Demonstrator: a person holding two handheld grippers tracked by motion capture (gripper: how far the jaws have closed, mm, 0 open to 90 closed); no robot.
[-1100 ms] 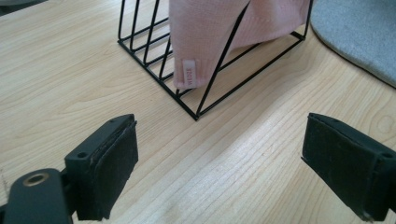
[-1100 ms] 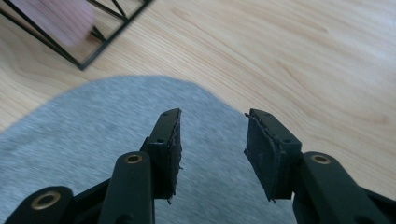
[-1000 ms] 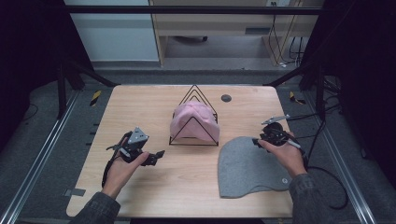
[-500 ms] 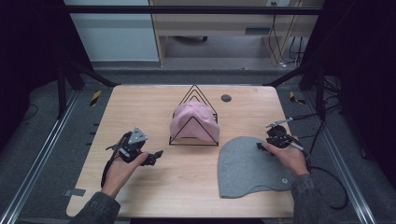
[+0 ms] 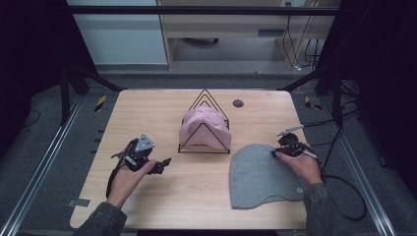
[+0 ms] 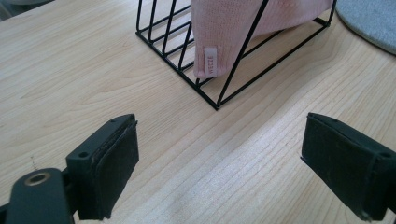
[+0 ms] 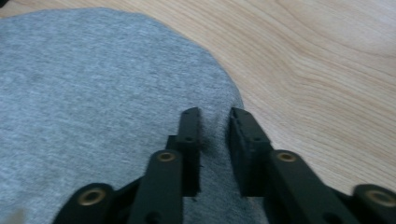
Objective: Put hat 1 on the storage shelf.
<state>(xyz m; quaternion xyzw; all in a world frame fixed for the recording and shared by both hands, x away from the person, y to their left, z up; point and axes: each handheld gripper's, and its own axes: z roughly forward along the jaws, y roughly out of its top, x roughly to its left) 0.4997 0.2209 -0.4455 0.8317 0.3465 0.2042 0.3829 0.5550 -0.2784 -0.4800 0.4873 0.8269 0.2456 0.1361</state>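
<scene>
A: Where does the grey beanie [image 5: 263,176] lie?

B: Flat on the near right part of the table [image 5: 147,113], just right of the black wire rack [image 5: 205,125] that holds the pink beanie [image 5: 204,128].

A: And the right gripper [image 5: 284,149]?

B: At the beanie's far right edge. In the right gripper view its jaws have just been closing and now stand narrow, with a small ridge of grey knit [image 7: 214,128] pinched up between the pads.

A: Is that bite good enough?

B: It looks thin to me. Only a low fold sits between the pads, close to the hem, so I would press a little deeper into the cloth before lifting, and lift slowly, because a soft knit can slide out of a shallow pinch.

A: The left gripper [image 5: 156,166]?

B: It hovers over bare wood at the near left, jaws wide and nothing between them, pointing toward the rack's near corner [image 6: 216,106]. It is free to steady the rack or take the beanie's other side, which would keep the hat from folding over itself when it comes up.
</scene>
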